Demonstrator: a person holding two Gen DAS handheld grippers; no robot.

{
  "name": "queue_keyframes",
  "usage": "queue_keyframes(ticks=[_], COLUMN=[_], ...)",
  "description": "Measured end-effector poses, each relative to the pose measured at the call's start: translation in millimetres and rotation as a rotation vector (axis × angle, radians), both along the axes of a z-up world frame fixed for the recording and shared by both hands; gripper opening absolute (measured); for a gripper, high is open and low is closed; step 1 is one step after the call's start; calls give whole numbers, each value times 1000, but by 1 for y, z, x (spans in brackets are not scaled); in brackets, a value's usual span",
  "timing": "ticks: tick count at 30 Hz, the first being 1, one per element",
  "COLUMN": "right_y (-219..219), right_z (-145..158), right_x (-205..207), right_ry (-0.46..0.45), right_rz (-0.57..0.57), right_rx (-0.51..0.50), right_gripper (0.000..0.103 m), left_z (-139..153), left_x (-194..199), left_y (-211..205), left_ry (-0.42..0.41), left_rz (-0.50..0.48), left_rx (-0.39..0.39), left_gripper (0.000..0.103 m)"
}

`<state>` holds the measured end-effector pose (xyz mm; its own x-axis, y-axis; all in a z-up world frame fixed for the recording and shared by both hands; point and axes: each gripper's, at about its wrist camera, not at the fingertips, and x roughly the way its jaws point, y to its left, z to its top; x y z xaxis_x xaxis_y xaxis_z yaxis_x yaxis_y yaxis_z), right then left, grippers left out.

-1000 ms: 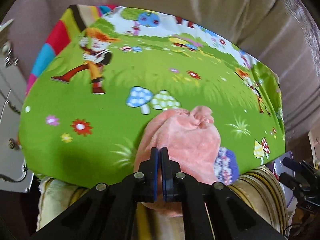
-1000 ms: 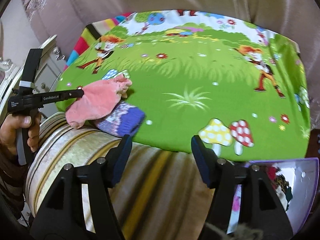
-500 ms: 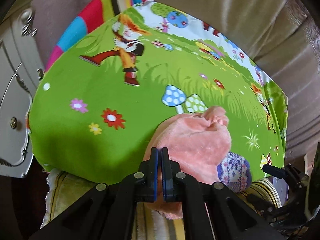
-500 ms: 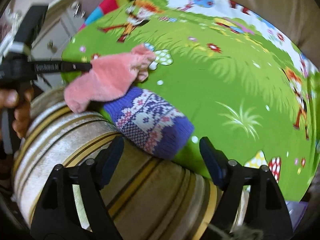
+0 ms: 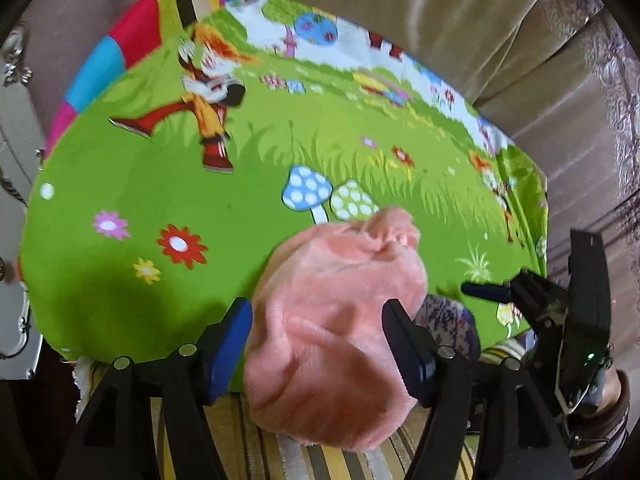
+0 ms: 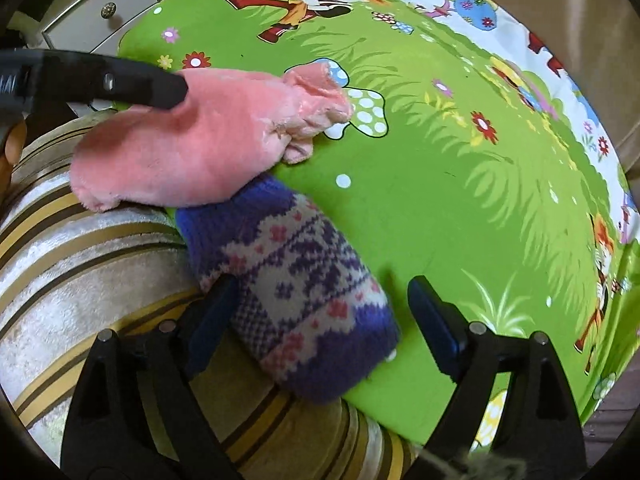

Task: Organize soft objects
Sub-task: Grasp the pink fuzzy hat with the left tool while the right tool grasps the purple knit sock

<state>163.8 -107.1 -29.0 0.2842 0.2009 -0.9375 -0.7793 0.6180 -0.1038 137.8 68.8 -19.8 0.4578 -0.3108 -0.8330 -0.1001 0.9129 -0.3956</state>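
Note:
A pink plush glove lies on the near edge of the green cartoon-print cloth, partly over a purple and white knitted glove. My left gripper is open, its jaws on either side of the pink glove without pinching it. My right gripper is open with its jaws on either side of the knitted glove. The knitted glove shows only as a sliver in the left wrist view.
The cloth covers a cushion with gold and cream stripes along its near side. A white drawer cabinet stands at the left. Beige sofa upholstery rises behind. The right gripper's body shows in the left wrist view.
My left gripper has opened and let go of the pink glove. My right gripper has moved in close, and its open jaws now straddle the knitted glove.

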Motion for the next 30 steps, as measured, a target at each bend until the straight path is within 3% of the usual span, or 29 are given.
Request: queue_keyframes(ticks=[8,11,14,18,21,24,30], right_y=[8,8,8,11,12,11,-2], right_z=[-10,-7,-11,-10,-5,0,12], right_x=[8,4,8,8,0,-5,-17], right_ry=[64,93,120,118,98,82,35], right_rz=[39,71,62,75,101,93,57], right_rx=[20,48,55,63,74,91,122], right_gripper=[95,95,95,72,50,35,27], left_z=[-20,-23,-23,-18,-12,-4,14], left_x=[7,7,6,3,1,-3,-14], left_y=[-11,-13,-12,-14,-14,-13,-16], left_ry=[61,67,61,34,8,-20,-79], left_rz=[-54,-60,-60,-62,-59,-50,-16], left_rx=[1,1,-6,1,-2,-13,-47], left_gripper=[66,40,27,16,13,13,12])
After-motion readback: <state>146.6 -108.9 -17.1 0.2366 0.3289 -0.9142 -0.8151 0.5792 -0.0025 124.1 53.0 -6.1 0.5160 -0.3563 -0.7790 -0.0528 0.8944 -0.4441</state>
